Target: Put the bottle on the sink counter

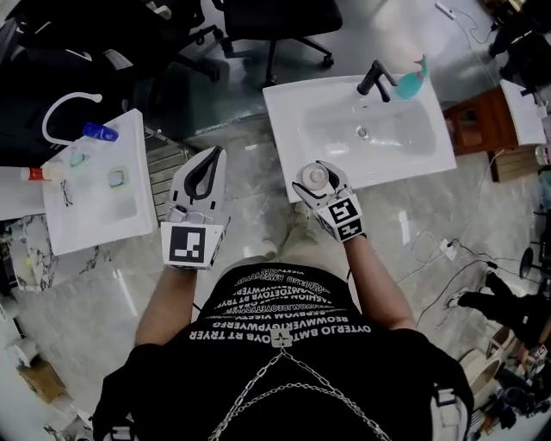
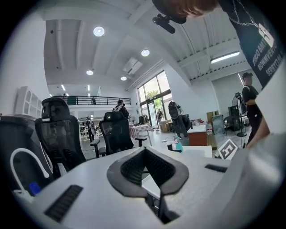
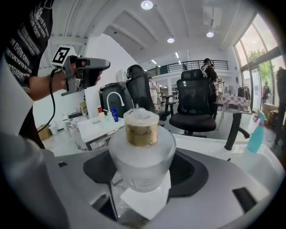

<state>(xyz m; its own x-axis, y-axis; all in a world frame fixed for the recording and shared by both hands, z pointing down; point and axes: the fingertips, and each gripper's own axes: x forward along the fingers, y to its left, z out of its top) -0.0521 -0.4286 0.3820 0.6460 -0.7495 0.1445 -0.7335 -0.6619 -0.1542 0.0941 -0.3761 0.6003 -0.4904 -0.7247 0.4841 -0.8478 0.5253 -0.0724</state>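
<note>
A frosted glass bottle [image 3: 142, 154] with a gold collar and a clear cap stands upright between the jaws of my right gripper [image 3: 143, 172], which is shut on its round body. In the head view the bottle [image 1: 315, 177] and the right gripper [image 1: 319, 184] hang at the near edge of the white sink counter [image 1: 288, 108]. My left gripper [image 1: 218, 157] is held to the left over the floor, away from that counter. Its tips meet with nothing between them, as the left gripper view [image 2: 145, 151] also shows.
The sink counter carries a black faucet [image 1: 375, 79] and a teal spray bottle [image 1: 415, 77] at its back. A second white sink [image 1: 129, 215] at the left has a white curved faucet [image 1: 65, 108] and a blue bottle [image 1: 99, 131]. Office chairs [image 1: 275, 17] stand behind.
</note>
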